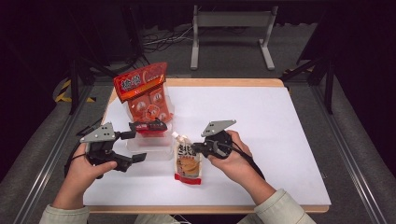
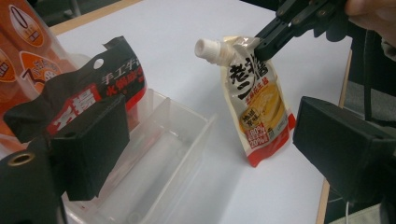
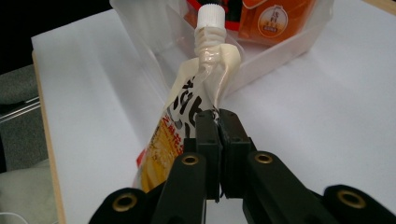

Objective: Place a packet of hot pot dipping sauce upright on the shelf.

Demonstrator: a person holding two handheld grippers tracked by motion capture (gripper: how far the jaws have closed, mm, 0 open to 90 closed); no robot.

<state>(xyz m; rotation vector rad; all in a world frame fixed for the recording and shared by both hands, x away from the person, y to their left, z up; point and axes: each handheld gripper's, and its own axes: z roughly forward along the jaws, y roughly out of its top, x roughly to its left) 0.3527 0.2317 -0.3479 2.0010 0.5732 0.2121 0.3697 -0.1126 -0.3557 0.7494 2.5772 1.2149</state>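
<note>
A cream spouted pouch [image 1: 187, 162] with a white cap [image 3: 208, 14] and a red bottom strip hangs tilted beside a clear plastic tub [image 1: 150, 148]. My right gripper [image 1: 196, 148] is shut on the pouch's top corner just below the spout, and the grip shows close up in the right gripper view [image 3: 218, 119]. Whether the pouch's bottom edge [image 2: 258, 159] touches the white table I cannot tell. My left gripper [image 1: 147, 141] stands open over the tub, its jaws wide apart [image 2: 210, 140] with nothing between the pads.
An orange snack bag [image 1: 145, 93] stands upright in the tub's far end, with a black-and-red packet [image 2: 88, 95] in front of it. The white table top [image 1: 261, 121] stretches bare to the right. A metal frame [image 1: 231, 32] stands on the floor beyond the table.
</note>
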